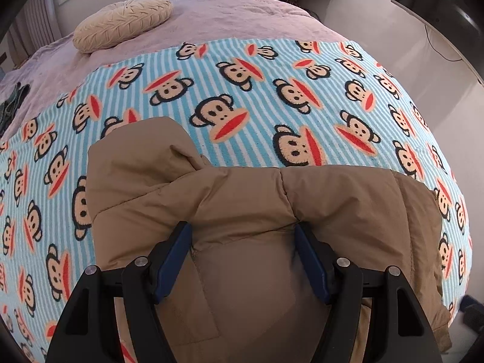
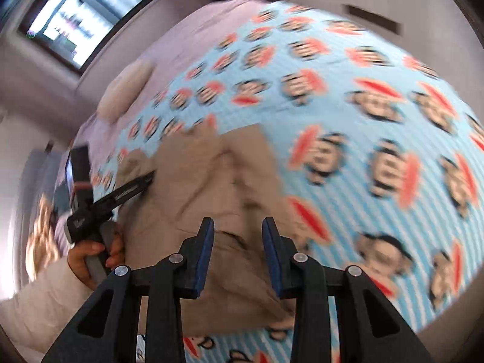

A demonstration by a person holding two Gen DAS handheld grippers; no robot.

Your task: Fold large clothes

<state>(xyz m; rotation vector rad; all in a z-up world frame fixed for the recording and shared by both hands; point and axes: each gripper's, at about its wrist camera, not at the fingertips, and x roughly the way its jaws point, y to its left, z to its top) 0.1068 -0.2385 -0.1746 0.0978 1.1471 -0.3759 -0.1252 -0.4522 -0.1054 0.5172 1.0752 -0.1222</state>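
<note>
A tan puffer jacket (image 1: 242, 211) lies folded on a blue striped monkey-print blanket (image 1: 272, 90). My left gripper (image 1: 243, 230) is open right above the jacket, its blue-padded fingers (image 1: 178, 257) spread over a puffy fold. In the blurred right wrist view the jacket (image 2: 211, 181) lies on the blanket (image 2: 363, 121), and my right gripper (image 2: 238, 224) is open above its near part, holding nothing. The left gripper also shows there (image 2: 149, 178), its tips on the jacket's left edge, held by a hand.
A cream round cushion (image 1: 124, 22) lies on the pale purple bedspread (image 1: 242, 15) beyond the blanket. Dark clothing (image 1: 12, 109) sits at the bed's left edge. A window (image 2: 78, 18) and walls surround the bed.
</note>
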